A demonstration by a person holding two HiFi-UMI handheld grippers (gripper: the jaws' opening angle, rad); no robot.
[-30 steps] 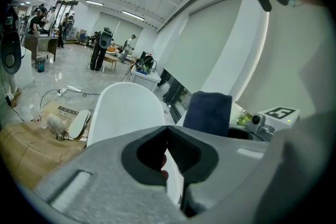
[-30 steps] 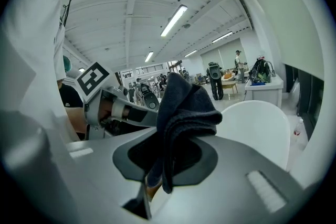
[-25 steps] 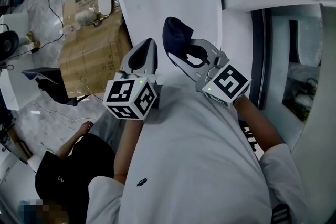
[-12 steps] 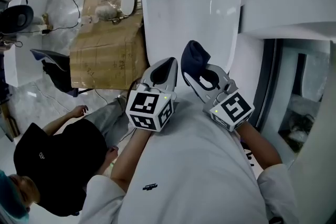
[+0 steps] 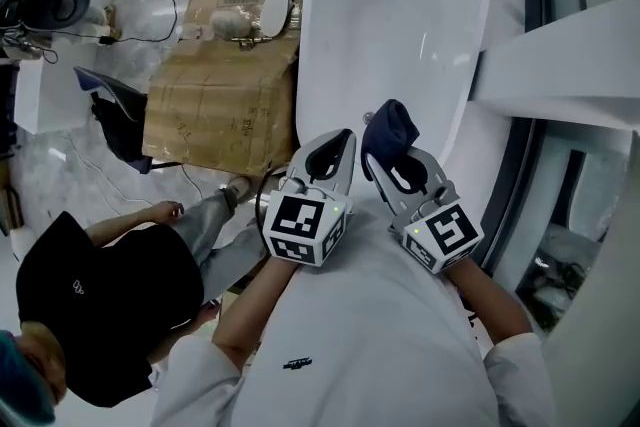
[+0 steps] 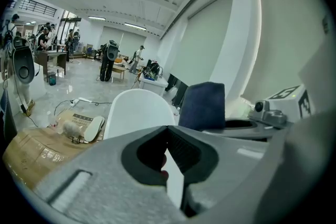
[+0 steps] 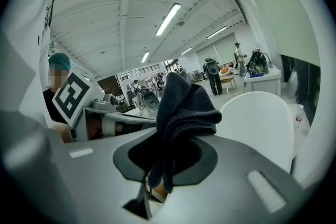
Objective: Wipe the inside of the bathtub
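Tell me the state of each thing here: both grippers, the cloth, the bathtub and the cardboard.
left gripper: shut, holding nothing.
right gripper: shut on the cloth.
cloth: bunched, clamped between the right gripper's jaws.
bathtub: empty, interior bare.
cardboard: flattened on the floor.

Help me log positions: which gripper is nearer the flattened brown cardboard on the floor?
Left. The left gripper is beside the flattened brown cardboard; the right gripper, gripping a dark blue cloth, sits farther right.
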